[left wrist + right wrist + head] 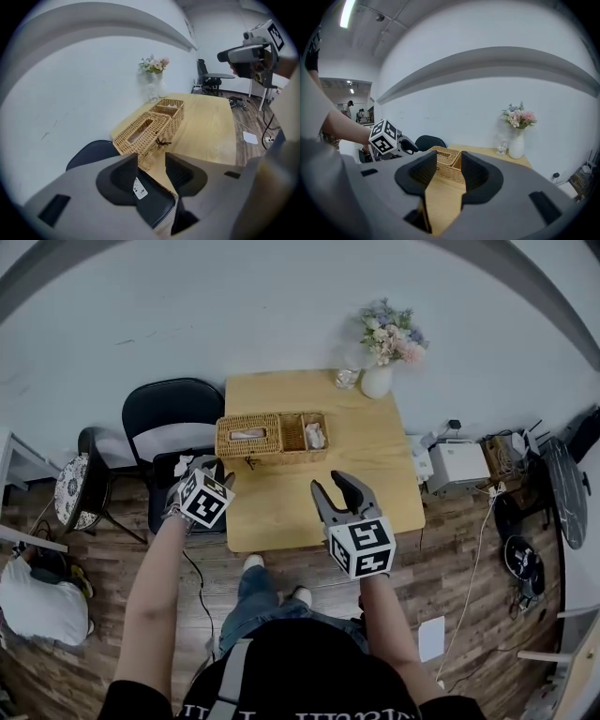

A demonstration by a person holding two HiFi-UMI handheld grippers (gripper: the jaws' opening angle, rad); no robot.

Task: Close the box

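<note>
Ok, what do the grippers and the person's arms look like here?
Both the left gripper and right gripper have grey moulded bodies, dark curved fingers, and a white cube with black square markers. The person wears a black short-sleeved top; the forearms are bare.

The room is looking like a work space or test lab dressed up as a home corner. A small wooden table [309,498] is standing against a bare white wall [281,306], carrying a vase of flowers [380,371] and a wicker box [272,435], with a black chair [173,413] sitting beside it. Cables [238,101] and a white device [457,463] are lying on the plank floor [103,568]. Farther off, an office chair [205,77] is standing at a desk [219,75], a strip light [347,13] is glowing overhead, and people [349,108] are standing in a neighbouring room.
</note>
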